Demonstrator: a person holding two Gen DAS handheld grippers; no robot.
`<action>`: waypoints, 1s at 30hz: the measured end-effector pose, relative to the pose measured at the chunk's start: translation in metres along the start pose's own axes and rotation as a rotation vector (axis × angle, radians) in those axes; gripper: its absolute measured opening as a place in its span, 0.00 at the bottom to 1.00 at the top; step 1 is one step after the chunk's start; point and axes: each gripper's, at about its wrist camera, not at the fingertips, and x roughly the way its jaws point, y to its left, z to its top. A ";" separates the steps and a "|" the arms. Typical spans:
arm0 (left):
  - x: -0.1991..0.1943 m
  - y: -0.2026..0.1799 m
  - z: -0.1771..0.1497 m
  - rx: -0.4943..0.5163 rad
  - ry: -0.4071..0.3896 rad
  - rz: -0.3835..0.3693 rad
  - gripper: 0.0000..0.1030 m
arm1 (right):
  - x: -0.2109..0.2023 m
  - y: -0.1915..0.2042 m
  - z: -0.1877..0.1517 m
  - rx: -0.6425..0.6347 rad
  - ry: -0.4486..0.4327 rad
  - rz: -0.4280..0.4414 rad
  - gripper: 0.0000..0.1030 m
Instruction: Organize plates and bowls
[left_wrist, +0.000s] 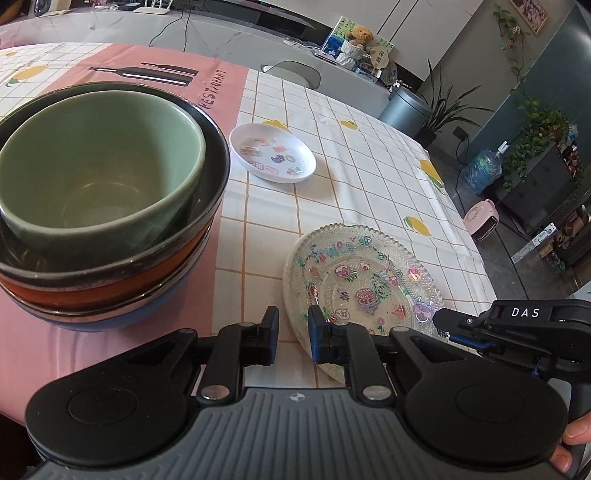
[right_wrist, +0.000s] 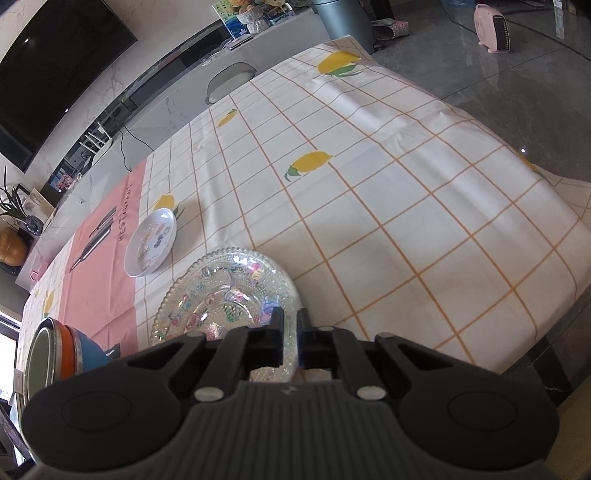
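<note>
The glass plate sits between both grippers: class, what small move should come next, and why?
Probably lift the glass plate a little off the tablecloth. The right gripper has its jaws shut on the plate's near rim, and the left gripper straddles the opposite rim. The white dish lies free beyond.

Stacked bowls, a glass plate and a white dish on the checked cloth.
A green bowl (left_wrist: 99, 166) nests in a dark-rimmed stack of bowls (left_wrist: 110, 291) at left of the left view. The beaded, sticker-patterned glass plate (left_wrist: 364, 280) sits lower centre, its near edge tilted up. The white oval dish (left_wrist: 272, 152), stickers inside, lies flat beyond, apart from both.
</note>
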 end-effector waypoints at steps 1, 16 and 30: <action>0.000 0.000 0.000 -0.002 0.000 0.000 0.18 | 0.002 0.000 0.001 -0.002 0.002 -0.003 0.04; 0.006 -0.005 0.005 0.005 0.043 -0.002 0.18 | 0.008 0.004 0.006 -0.023 0.003 -0.016 0.12; 0.013 -0.018 0.005 0.044 0.054 0.010 0.18 | 0.007 -0.012 0.005 0.060 0.029 0.007 0.11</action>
